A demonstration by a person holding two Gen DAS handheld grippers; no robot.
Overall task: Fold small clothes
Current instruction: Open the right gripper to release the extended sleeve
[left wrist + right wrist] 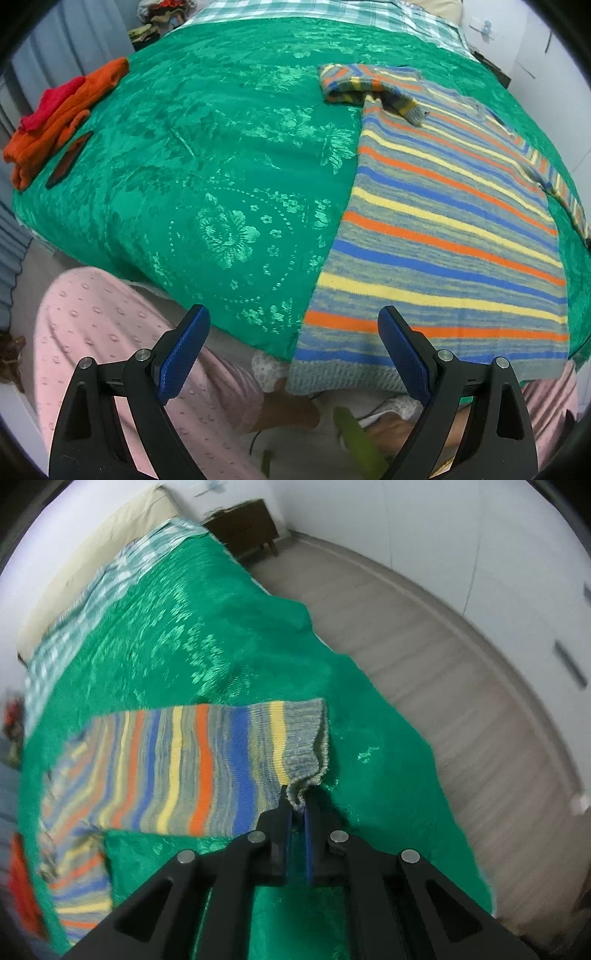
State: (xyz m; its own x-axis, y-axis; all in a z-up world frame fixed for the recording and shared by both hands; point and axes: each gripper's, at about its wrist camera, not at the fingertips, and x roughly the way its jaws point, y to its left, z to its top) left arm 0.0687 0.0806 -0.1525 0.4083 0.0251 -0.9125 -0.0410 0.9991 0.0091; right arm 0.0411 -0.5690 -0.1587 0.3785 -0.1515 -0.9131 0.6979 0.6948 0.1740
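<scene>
A striped knit sweater point(443, 221), grey with orange, yellow and blue bands, lies flat on the green bedspread point(221, 166). Its left sleeve point(369, 86) is folded in over the chest. My left gripper point(291, 325) is open and empty, held just off the bed's near edge by the sweater's hem. In the right wrist view, my right gripper point(298, 799) is shut on the grey ribbed cuff point(306, 746) of the other sleeve point(207, 768), which stretches out to the left across the bedspread point(184, 635).
Folded orange and red clothes point(55, 122) and a dark flat object point(68, 160) lie at the bed's far left. A checked sheet point(295, 11) covers the head end. My pink-clad legs point(110, 350) stand by the bed. A wooden nightstand point(243, 524) and floor point(461, 664) lie right of the bed.
</scene>
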